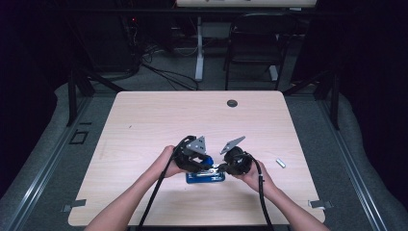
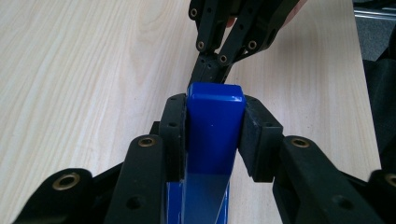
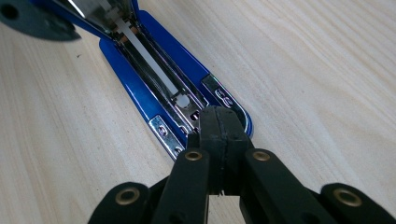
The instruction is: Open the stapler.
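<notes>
Working on a blue plastic-and-metal stapler (image 1: pixel 206 176) near the front edge of the light wooden table (image 1: pixel 144 125), both hands are in at once. High view: left gripper (image 1: pixel 204 163) and right gripper (image 1: pixel 222 167) meet over the stapler, tips nearly touching; a small silver metal piece (image 1: pixel 280 163) lies well apart to the right, prob. a staple strip, too small to tell. A dark round grommet (image 1: pixel 232 103) sits far back on the table.

Left gripper view: left gripper (image 2: pixel 215 126) has its jaws clamped on the stapler's blue top arm (image 2: pixel 212 135), pads pressing both sides, arm swung up off the base. Right gripper (image 2: pixel 212 70) shows just beyond, pinched to a point.

Right gripper view: right gripper (image 3: pixel 218 128) is fully pinched together w/ nothing between the pads, tip resting at the front end of the open chrome staple channel (image 3: pixel 154 74). Channel looks empty, pusher at the front.

Progress, as I read it: stapler is opened and held open, that part is done. Left to do, prob.: load staples into the channel, then close the top arm. No staples in the channel yet.
</notes>
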Available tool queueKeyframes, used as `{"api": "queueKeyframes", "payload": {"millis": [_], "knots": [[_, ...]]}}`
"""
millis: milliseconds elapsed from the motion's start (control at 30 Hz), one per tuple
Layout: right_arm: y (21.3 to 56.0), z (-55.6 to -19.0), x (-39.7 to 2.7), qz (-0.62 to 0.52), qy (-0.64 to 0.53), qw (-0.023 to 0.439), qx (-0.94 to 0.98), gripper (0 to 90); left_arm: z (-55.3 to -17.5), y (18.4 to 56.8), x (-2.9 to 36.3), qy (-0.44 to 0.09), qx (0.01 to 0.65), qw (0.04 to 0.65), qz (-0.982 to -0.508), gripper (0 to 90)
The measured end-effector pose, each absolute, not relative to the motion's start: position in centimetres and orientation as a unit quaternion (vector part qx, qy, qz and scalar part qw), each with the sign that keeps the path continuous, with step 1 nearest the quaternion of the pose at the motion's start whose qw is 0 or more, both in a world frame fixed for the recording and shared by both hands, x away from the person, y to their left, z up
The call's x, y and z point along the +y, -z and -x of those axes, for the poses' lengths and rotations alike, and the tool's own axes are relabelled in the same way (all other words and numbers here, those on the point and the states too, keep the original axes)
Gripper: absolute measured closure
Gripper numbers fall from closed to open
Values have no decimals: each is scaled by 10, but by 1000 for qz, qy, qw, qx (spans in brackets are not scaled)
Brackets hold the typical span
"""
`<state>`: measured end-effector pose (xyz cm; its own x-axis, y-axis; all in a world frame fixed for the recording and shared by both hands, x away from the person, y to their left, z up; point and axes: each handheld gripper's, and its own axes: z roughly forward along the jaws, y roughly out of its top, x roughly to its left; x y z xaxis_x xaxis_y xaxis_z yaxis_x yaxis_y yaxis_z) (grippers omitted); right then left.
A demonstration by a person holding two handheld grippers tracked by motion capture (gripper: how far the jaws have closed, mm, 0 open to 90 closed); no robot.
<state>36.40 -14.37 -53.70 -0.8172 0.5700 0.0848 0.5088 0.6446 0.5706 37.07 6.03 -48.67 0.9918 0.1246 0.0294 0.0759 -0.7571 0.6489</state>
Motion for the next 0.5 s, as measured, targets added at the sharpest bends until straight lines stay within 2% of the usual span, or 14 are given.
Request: {"api": "queueKeyframes", "payload": {"millis": [500], "knots": [[535, -367, -143, -296, -282, 49, 911, 900, -368, 478, 96, -40, 78, 360, -929, 660]]}}
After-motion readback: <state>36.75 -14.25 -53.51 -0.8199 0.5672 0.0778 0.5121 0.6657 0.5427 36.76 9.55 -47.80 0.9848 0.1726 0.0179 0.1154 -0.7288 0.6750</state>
